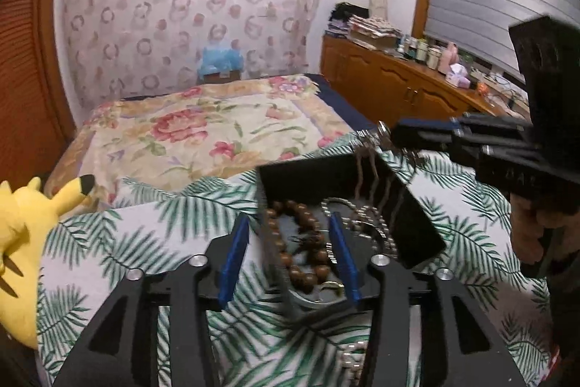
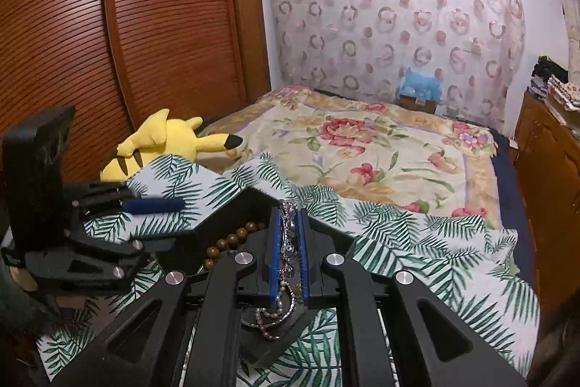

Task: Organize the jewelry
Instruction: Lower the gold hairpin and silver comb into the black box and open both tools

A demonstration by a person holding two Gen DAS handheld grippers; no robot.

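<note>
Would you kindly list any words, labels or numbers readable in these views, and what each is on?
"DAR": raised letters on the right gripper body, blurred, reading uncertain.
Embossed lettering on the left gripper body: too blurred to read.
Label on the cardboard box at the bed's far end: too small to read.

Home bedroom: bed (image 2: 380,155) with floral quilt, louvred wooden wardrobe (image 2: 65,35), cluttered dresser (image 1: 398,78), yellow plush toy (image 2: 159,140).
</note>
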